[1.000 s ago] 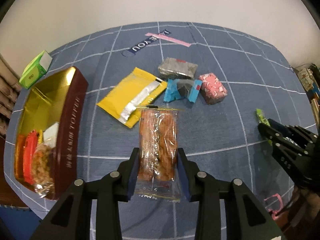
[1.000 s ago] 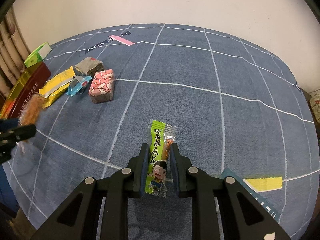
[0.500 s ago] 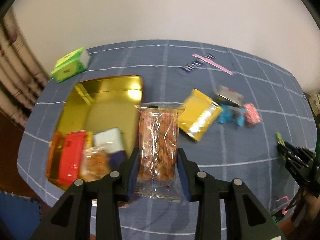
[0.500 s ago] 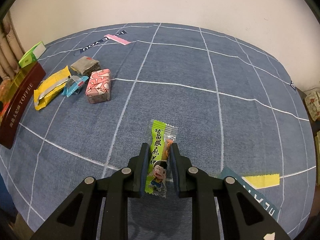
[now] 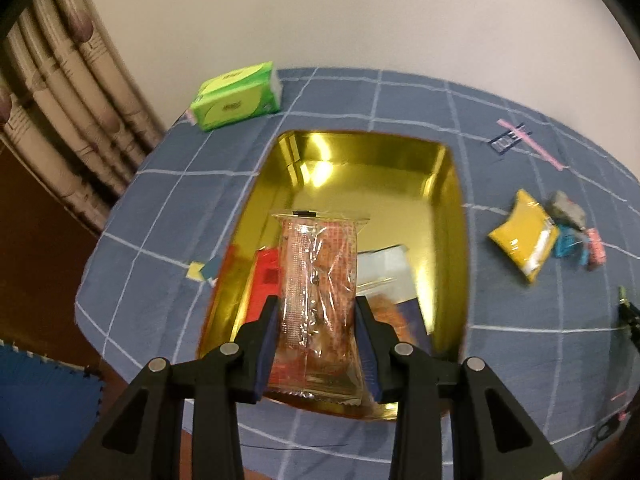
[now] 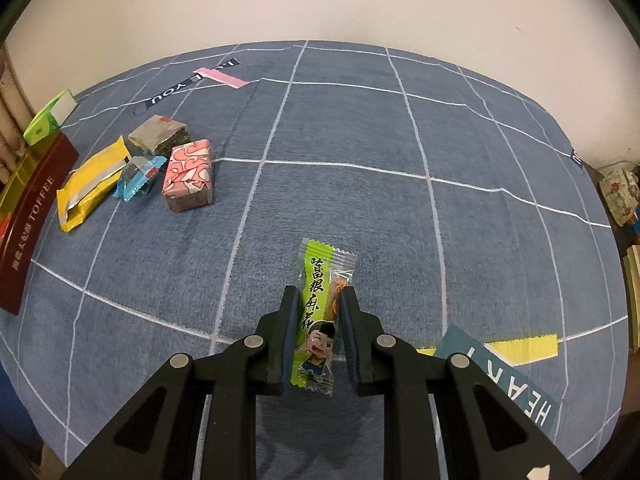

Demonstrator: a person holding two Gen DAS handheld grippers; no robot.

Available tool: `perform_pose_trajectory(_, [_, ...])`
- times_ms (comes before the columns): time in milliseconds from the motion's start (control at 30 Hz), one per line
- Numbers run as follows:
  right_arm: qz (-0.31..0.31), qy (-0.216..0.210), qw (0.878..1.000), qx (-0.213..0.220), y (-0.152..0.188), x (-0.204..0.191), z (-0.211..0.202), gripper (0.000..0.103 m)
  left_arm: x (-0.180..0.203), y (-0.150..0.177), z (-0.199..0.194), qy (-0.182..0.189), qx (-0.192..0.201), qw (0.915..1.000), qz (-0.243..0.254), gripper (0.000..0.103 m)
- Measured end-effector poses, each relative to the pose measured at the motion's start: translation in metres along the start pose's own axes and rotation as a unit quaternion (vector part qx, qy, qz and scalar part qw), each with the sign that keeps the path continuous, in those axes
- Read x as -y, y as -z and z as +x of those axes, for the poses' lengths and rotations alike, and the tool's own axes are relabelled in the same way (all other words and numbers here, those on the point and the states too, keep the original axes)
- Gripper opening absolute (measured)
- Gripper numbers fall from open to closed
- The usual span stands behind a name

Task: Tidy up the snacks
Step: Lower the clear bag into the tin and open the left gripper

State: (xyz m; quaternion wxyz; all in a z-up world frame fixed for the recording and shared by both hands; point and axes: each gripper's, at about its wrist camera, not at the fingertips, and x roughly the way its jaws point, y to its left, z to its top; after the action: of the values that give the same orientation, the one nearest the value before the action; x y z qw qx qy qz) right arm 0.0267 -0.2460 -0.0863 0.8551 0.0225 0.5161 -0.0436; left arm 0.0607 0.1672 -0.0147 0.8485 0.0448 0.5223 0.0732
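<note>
Curtains (image 5: 60,92) hang at the far left of the left wrist view, and just right of them a green tissue pack (image 5: 236,96) lies on the blue checked tablecloth (image 5: 160,216) near its far edge; next comes the gold tin (image 5: 454,216), open, with a red packet (image 5: 266,280) and a white packet (image 5: 384,264) lying in its near half, its far half bare metal; over that near half the left gripper (image 5: 316,340) is clenched on a clear snack packet (image 5: 318,280) with reddish-brown pieces inside, the packet standing up between the pads above the tin; to the right of the tin, well apart from it, a yellow packet (image 5: 522,236), a grey packet (image 5: 566,210), a blue candy (image 5: 568,244) and a pink packet (image 5: 594,246) lie clustered on the cloth; in the right wrist view the tin's dark red wall reading TOFFEE sits at the left edge, the same cluster lies just right of it with the pink block nearest the middle, and further right, near the camera, the right gripper (image 6: 320,338) is clamped on a green snack stick (image 6: 316,312) printed with a cartoon boy, held upright above the cloth, with a teal and yellow printed label (image 6: 508,360) on the cloth just to its right
</note>
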Motion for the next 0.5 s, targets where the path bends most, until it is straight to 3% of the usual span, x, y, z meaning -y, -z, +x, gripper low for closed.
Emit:
perform_pose_trajectory(267, [0.017, 0.01, 1.0, -0.007, -0.002, -0.002, 0.001, 0.017, -0.02, 0.009, 0.022, -0.008, -0.023, 0.9997, -0.003, 0.037])
perform_pose_trajectory(500, [0.024, 0.013, 1.0, -0.013, -0.003, -0.008, 0.0, 0.016, -0.025, 0.014, 0.031, -0.01, -0.02, 0.9997, 0.009, 0.037])
